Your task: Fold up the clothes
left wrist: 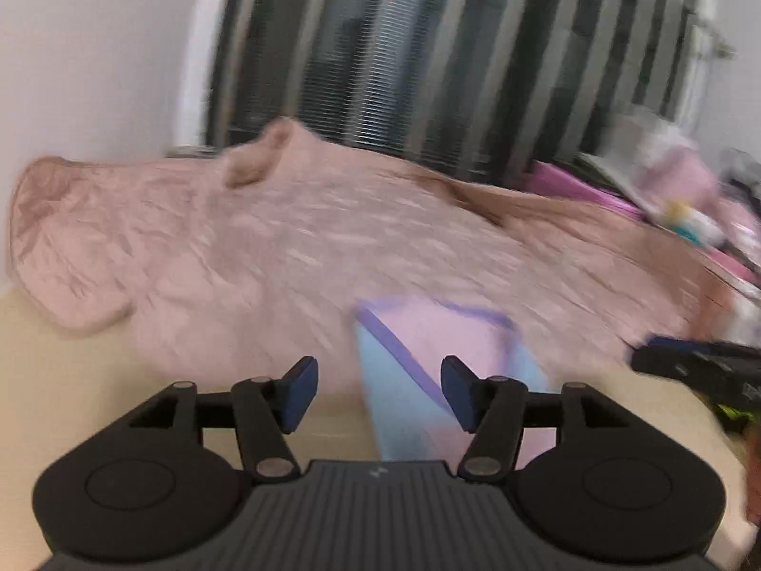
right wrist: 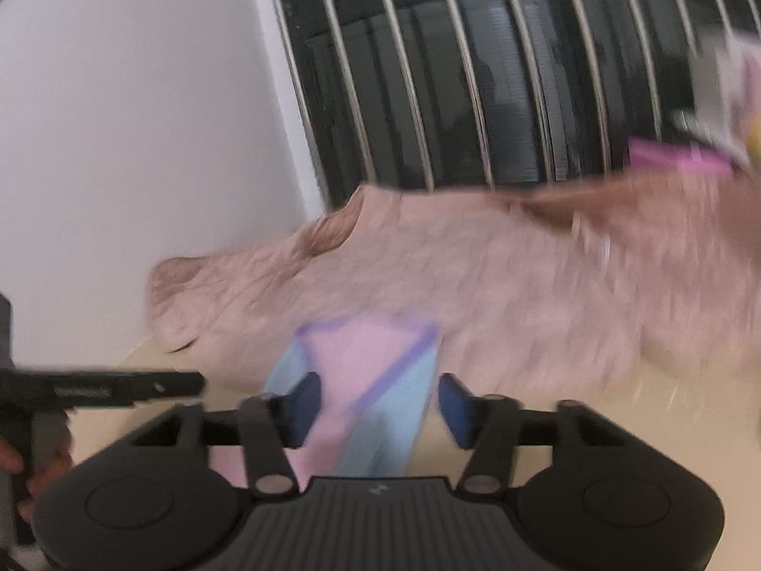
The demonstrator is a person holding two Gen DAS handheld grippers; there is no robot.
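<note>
Left gripper (left wrist: 378, 388), right gripper (right wrist: 378, 404) — fingers spread, empty, flanking pink-blue garment (left wrist: 404, 380) at table (left wrist: 71, 380) near edge — likely poised for grasp. Pink fleece (left wrist: 285, 247) behind.

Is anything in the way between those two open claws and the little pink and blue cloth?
Nothing visible. The pink and blue cloth lies right ahead of the left gripper and the right gripper, both open. The big pink garment lies behind it.

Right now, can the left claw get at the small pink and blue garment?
Probably yes. The left claw is open, with the pink and blue garment directly ahead between its fingers; nothing lies between them. Motion blur hides whether they touch.
</note>
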